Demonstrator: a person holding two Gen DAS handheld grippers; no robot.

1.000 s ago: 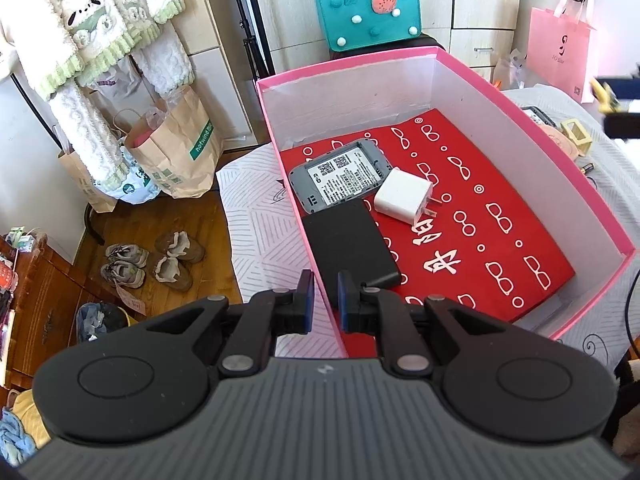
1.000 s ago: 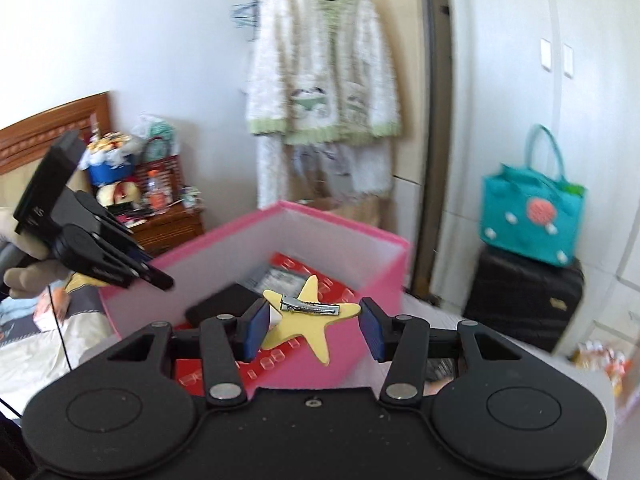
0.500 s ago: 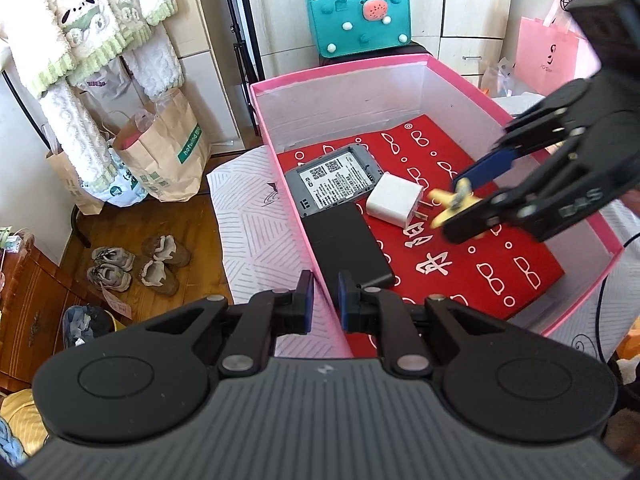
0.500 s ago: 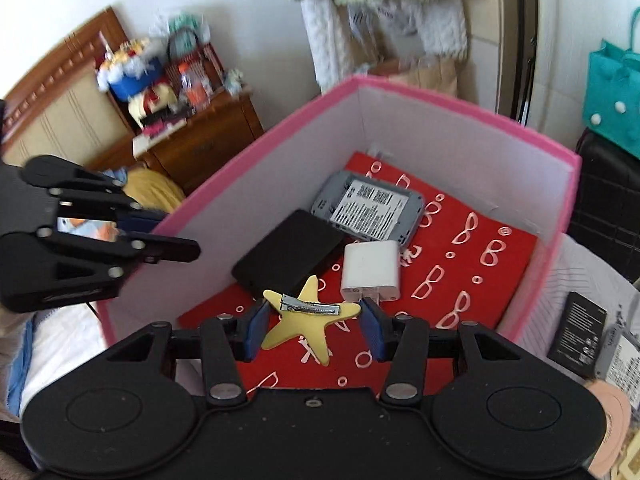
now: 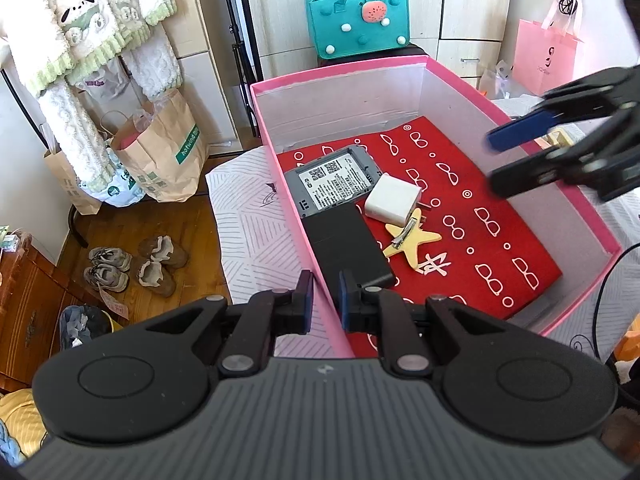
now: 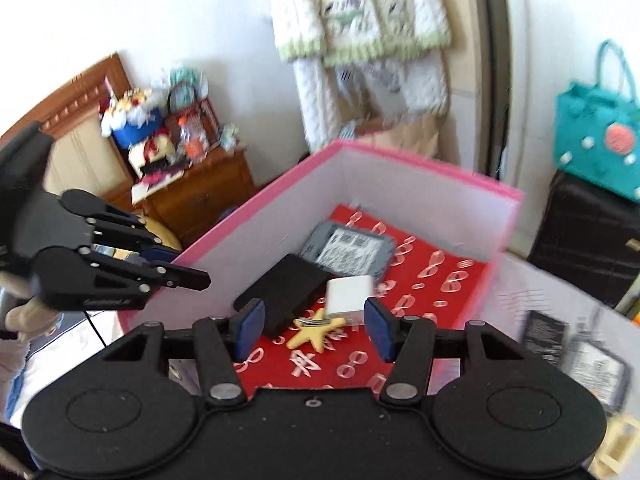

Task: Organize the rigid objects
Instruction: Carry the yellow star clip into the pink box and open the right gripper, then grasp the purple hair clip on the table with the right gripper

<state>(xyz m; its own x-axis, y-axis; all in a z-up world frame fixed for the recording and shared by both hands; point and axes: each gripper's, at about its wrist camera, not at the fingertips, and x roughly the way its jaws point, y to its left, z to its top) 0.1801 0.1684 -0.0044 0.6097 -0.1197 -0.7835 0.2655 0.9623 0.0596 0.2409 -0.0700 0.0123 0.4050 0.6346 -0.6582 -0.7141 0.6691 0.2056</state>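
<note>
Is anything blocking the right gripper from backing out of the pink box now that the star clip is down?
Nothing visible. The right gripper, jaws opening and empty, hangs above the pink box; the star clip lies below on the floor.

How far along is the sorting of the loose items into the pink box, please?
Done: the grey device, black pack, white charger and yellow star clip lie in the pink box. In hand: nothing; the right hand-held gripper is opening, empty, above the star, while the left hand-held gripper clamps the box wall. Left: a black pack and another device lie outside the box.
</note>
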